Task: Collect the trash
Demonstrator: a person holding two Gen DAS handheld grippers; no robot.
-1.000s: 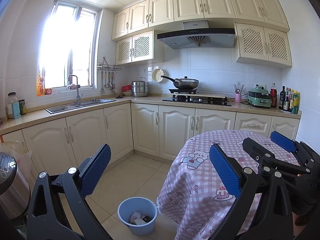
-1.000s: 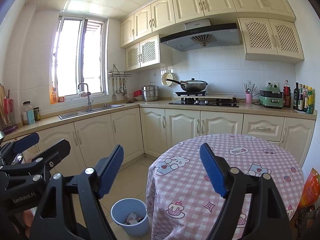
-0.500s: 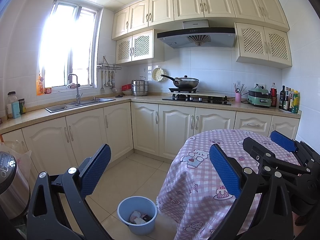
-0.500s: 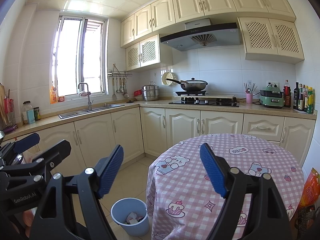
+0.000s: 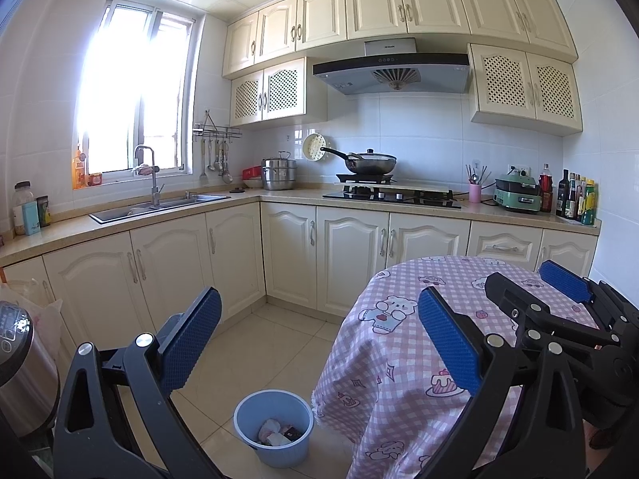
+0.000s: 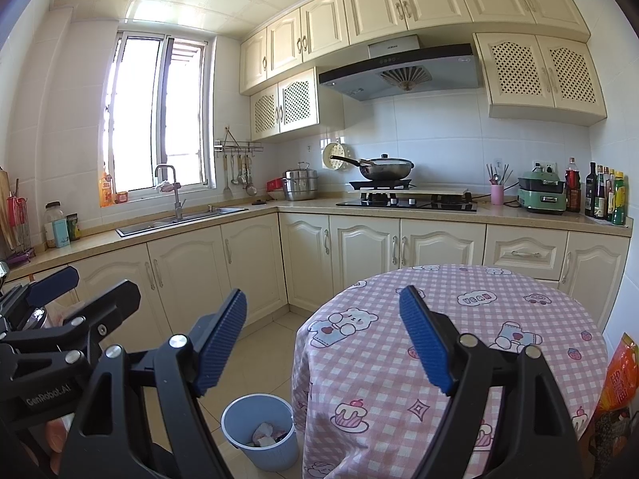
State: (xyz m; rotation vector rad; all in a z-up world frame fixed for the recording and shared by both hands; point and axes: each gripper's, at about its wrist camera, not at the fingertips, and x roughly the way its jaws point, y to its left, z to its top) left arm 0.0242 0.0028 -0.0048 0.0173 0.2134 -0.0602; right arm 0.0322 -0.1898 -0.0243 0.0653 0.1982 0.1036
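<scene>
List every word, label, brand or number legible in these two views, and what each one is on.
"GenRobot.AI": on the black body of the left gripper, right wrist view.
"VEAN", or close to it: in a cartoon badge on the checked tablecloth.
Range hood: a brand mark, too small to read.
Orange bag: large characters, cut off and blurred.
Bottles and window-side tins: labels unreadable.
Appliance panel: buttons illegible.

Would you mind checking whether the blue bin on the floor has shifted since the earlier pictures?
No. The blue bin sits in the same spot beside the draped edge of the round table, with crumpled trash inside, just as before.
</scene>
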